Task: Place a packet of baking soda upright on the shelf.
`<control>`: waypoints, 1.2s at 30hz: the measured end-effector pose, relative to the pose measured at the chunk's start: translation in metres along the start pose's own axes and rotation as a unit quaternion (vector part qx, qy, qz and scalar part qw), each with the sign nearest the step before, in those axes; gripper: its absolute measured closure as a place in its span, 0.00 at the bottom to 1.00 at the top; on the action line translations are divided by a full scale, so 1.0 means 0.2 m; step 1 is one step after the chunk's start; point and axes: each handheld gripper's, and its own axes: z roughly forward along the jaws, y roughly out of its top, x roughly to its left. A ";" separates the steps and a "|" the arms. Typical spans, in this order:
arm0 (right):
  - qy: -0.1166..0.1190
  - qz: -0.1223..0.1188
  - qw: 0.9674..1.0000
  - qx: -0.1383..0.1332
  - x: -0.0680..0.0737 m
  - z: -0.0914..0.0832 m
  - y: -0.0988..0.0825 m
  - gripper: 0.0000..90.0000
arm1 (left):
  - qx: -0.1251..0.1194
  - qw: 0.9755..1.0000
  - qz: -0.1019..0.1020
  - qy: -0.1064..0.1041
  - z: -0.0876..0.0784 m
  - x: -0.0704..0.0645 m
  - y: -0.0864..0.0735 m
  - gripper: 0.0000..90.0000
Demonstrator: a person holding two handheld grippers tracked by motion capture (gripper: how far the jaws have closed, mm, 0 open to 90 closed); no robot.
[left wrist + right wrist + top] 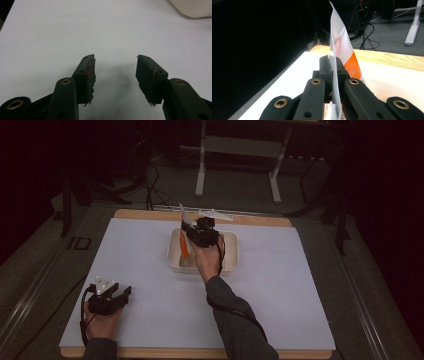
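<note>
Right hand-held gripper point(192, 234) clamped on an orange-and-white packet point(337, 50), held upright over the cream tray point(230, 254); left hand-held gripper point(115, 65) released, rested on the surface point(300, 285) well apart from that tray

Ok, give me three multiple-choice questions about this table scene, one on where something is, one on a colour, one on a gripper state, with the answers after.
1. Where is the right gripper?
A. over the cream tray
B. at the table's near left corner
C. off the table's right edge

2. What colour marks the white packet?
A. green
B. orange
C. blue

3. How does the left gripper stand?
A. shut on the packet
B. shut on nothing
C. open, nothing between its jaws

Answers: 1 A, the high view shows it above the tray. 2 B, an orange patch shows in the right gripper view. 3 C, only white table cover lies between its jaws.
</note>
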 end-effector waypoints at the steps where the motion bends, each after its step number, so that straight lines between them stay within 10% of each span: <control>1: -0.001 -0.002 1.000 0.002 0.00 0.00 0.00 0.99 | 0.000 1.000 0.000 0.000 0.00 0.00 0.00 0.55; 23: -0.027 -0.016 0.999 0.012 0.01 0.05 -0.03 0.98 | 0.000 1.000 -0.002 -0.001 0.00 0.00 0.00 0.55; 36: -0.036 0.015 0.999 0.002 -0.05 0.05 -0.05 0.67 | 0.001 1.000 -0.003 0.000 0.00 0.00 0.00 0.55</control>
